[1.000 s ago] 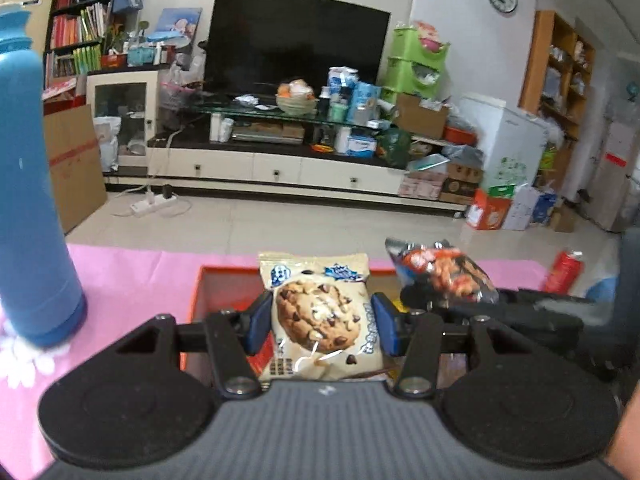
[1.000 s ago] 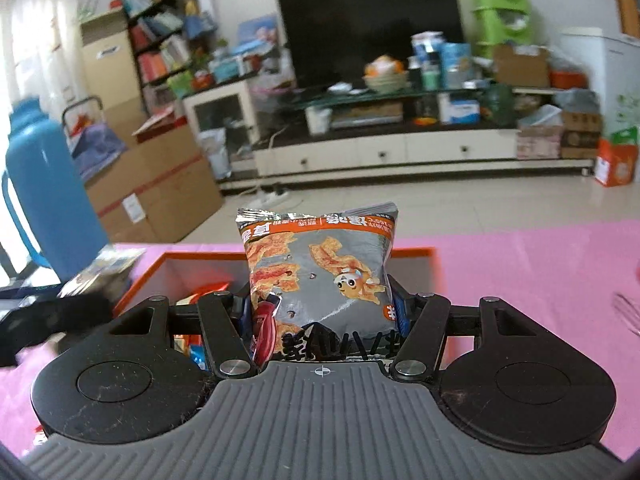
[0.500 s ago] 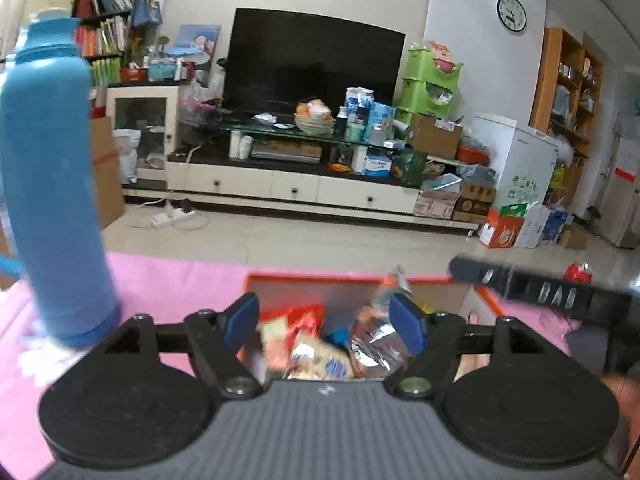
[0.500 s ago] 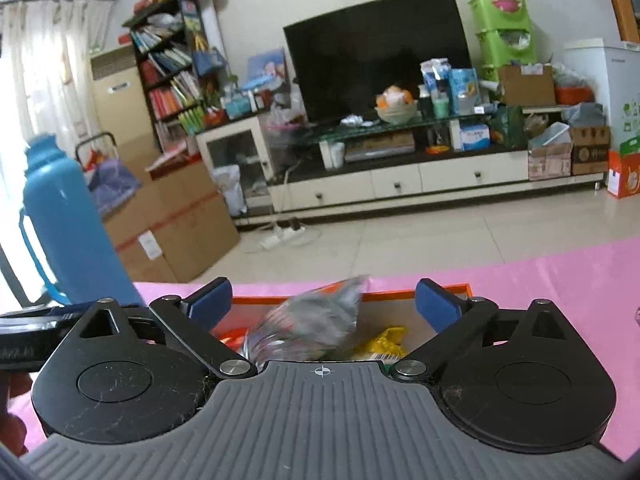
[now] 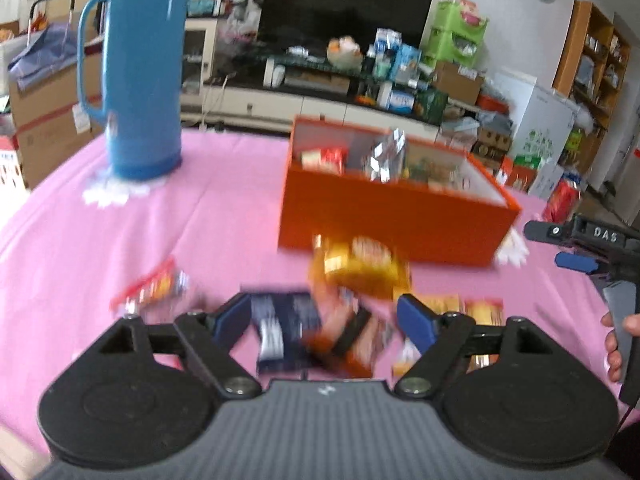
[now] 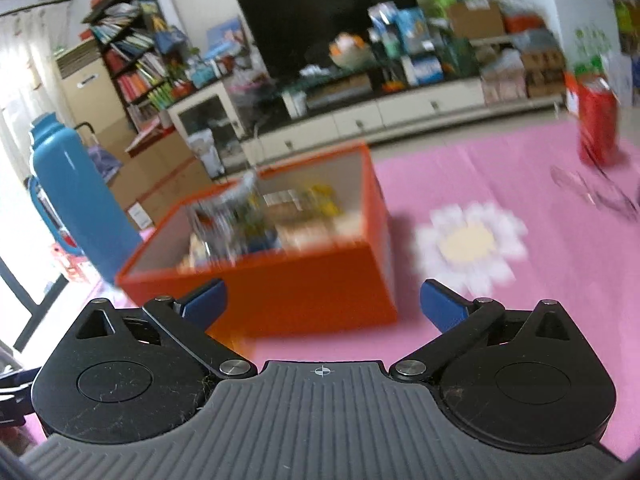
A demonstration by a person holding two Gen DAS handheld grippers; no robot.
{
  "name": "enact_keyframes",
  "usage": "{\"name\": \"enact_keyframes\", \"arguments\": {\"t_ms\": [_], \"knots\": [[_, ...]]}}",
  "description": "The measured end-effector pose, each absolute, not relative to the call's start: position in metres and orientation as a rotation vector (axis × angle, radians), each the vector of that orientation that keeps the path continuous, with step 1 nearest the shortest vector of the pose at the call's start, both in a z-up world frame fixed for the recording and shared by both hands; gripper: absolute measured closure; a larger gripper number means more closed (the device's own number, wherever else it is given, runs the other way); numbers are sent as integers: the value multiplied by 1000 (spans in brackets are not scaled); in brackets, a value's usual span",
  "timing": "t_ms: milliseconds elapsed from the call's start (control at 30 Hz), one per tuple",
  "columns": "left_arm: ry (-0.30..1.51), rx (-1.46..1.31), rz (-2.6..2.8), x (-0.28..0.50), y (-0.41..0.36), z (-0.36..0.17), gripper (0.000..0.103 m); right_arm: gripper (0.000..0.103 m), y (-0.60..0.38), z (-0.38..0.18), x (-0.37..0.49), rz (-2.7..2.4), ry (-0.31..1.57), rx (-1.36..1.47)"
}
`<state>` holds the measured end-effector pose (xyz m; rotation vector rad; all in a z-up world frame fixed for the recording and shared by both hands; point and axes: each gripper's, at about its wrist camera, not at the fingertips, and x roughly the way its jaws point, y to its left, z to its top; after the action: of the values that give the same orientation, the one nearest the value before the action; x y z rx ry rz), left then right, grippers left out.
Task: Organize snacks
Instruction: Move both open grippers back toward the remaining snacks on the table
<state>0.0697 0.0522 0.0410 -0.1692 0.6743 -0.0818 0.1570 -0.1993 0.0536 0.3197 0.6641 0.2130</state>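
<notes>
Blue thermos (image 5: pixel 140 68) beside orange box (image 5: pixel 384 216)

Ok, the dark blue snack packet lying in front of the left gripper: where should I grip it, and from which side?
Take the dark blue snack packet across its narrow width, coming down from above with the open left gripper. It lies flat on the pink tablecloth, long axis pointing away, an orange packet overlapping its right edge; favour the left half.

Motion blur smears the snack packets (image 5: pixel 320 320) on the pink cloth (image 5: pixel 120 220) and those inside the orange box (image 6: pixel 312 296); their labels are unreadable.
</notes>
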Motion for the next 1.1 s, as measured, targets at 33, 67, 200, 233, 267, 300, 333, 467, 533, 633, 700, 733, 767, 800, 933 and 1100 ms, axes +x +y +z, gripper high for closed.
{"name": "enact_keyframes", "arguments": {"t_ms": [33, 67, 200, 233, 267, 300, 333, 467, 533, 633, 700, 733, 767, 800, 933, 1100], "knots": [[690, -173, -80, 65, 51, 38, 23, 14, -204, 48, 148, 208, 678, 320], [708, -180, -85, 59, 50, 33, 23, 14, -207, 45, 141, 205, 689, 319], [756, -172, -96, 50, 42, 20, 23, 14, -222, 34, 118, 182, 730, 328], [756, -158, -94, 51, 38, 20, 23, 14, -226, 32, 116, 178, 737, 338], [750, -146, -96, 51, 36, 22, 23, 14, -230, 32, 115, 176, 738, 345], [742, -136, -100, 52, 33, 23, 23, 14, -233, 32, 114, 171, 736, 352], [732, -128, -102, 53, 31, 25, 23, 14, -237, 34, 116, 164, 734, 357], [708, -68, -137, 77, 20, 31, 23, 14, -242, 31, 121, 164, 749, 397], [716, -42, -164, 96, 15, 29, 23, 14, -239, 30, 126, 183, 764, 423], [755, 7, -227, 124, 7, 14, 23, 14, -237, 29, 130, 196, 766, 419], [777, 78, -196, 136, 1, 3, 24, 14, -236, 28, 132, 196, 768, 413], [780, 98, -196, 139, 0, -1, 32, 14, -235, 27, 134, 198, 775, 419], [790, 93, -209, 139, -1, -3, 37, 14, -235, 26, 137, 203, 786, 429], [806, 71, -226, 138, -1, -4, 39, 14, -236, 25, 138, 209, 794, 440], [824, -38, -276, 122, -5, -4, 39, 14, -240, 29, 141, 222, 782, 470], [822, -32, -265, 108, -21, -10, 39, 14, -246, 32, 138, 171, 765, 449]]}}
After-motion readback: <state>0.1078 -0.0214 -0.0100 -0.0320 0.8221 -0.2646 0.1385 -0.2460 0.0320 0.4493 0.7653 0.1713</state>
